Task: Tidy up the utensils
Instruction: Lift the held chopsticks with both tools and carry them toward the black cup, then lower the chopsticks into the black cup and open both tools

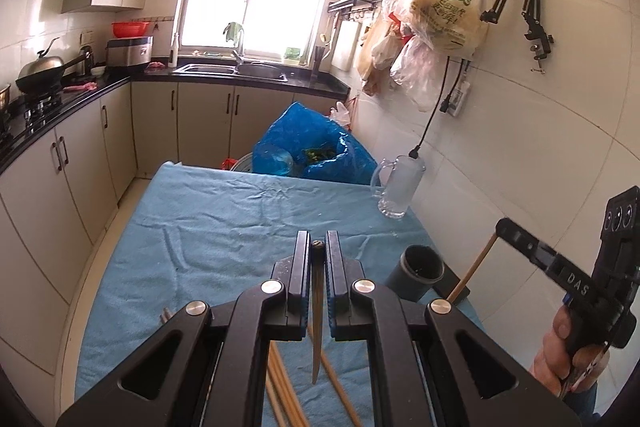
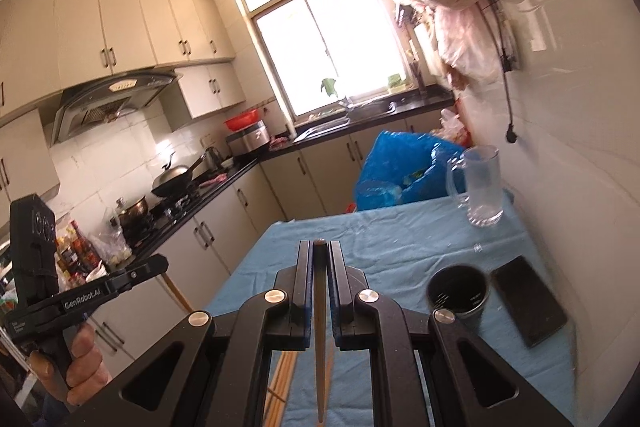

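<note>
Bench draped in blue cloth, running from 6 o'clock toward 12 in both wrist views. Blue plastic bag beyond far edge at 12 o'clock. Glass mug upright near far right corner, at about 1 o'clock. Dark phone flat on cloth at 3 o'clock in right view, just beside dark cylindrical holder, upright, mouth open upward; contents of holder hard to make out.

Left tool narrowed almost fully, clamped on one dark-tipped chopstick. Long axis along tool's own line: blunt end at 12 o'clock between fingertips, tapered end hanging toward 6 o'clock above cloth. Right tool likewise nearly closed, gripping second chopstick, same alignment, blunt dark end at 12, point at 6.

Loose chopsticks on cloth beneath left tool, long axes roughly 6 to 12, partly hidden by tool body and cut off at lower edge; count not determinable. In left view, right tool seen side-on at 3 o'clock, pale stick slanting down from its tip toward 7 o'clock. Person's hand on its handle, cut off by frame edge. Other hand at 8 o'clock in right view, partly cropped.
</note>
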Action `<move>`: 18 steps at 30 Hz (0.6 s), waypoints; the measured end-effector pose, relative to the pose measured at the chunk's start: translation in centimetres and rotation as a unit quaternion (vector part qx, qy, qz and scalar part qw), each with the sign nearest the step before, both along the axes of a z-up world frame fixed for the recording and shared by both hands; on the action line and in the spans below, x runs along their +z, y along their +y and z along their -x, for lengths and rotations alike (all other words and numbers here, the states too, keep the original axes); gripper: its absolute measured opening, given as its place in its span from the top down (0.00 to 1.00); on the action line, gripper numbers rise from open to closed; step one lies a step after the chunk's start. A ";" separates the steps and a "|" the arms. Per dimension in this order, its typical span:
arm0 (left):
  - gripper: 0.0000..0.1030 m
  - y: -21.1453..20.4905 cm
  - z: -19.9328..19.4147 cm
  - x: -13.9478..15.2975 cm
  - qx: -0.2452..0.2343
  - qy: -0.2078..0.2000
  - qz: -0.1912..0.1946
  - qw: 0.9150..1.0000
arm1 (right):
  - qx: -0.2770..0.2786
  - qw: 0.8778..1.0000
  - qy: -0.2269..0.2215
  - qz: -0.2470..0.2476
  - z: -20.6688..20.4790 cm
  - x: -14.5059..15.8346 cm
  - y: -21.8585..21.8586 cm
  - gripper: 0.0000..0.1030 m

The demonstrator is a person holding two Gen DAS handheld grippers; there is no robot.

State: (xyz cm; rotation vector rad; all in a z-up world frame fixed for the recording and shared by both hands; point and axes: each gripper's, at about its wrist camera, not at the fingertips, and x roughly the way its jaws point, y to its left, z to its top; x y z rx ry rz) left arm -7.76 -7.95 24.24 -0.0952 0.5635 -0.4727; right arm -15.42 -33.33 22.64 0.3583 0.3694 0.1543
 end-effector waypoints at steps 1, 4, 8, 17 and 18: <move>0.94 -0.6 -0.1 0.2 -0.005 -0.001 -0.001 1.000 | -0.005 1.000 -0.003 -0.001 0.0 0.3 -0.6 0.93; 0.94 -2.0 -0.6 0.7 -0.016 -0.002 0.001 1.000 | -0.020 1.000 -0.010 -0.007 -0.1 1.2 -2.5 0.93; 0.94 -4.5 -1.3 2.1 -0.036 -0.008 0.006 0.999 | -0.046 0.999 -0.024 0.001 -0.4 2.7 -4.5 0.93; 0.94 -10.2 -4.4 6.2 -0.069 -0.026 0.033 0.997 | -0.105 0.993 -0.054 0.020 -1.4 5.9 -8.2 0.93; 0.94 -10.9 -4.9 6.5 -0.073 -0.027 0.036 0.996 | -0.112 0.992 -0.055 0.022 -1.7 6.0 -8.7 0.93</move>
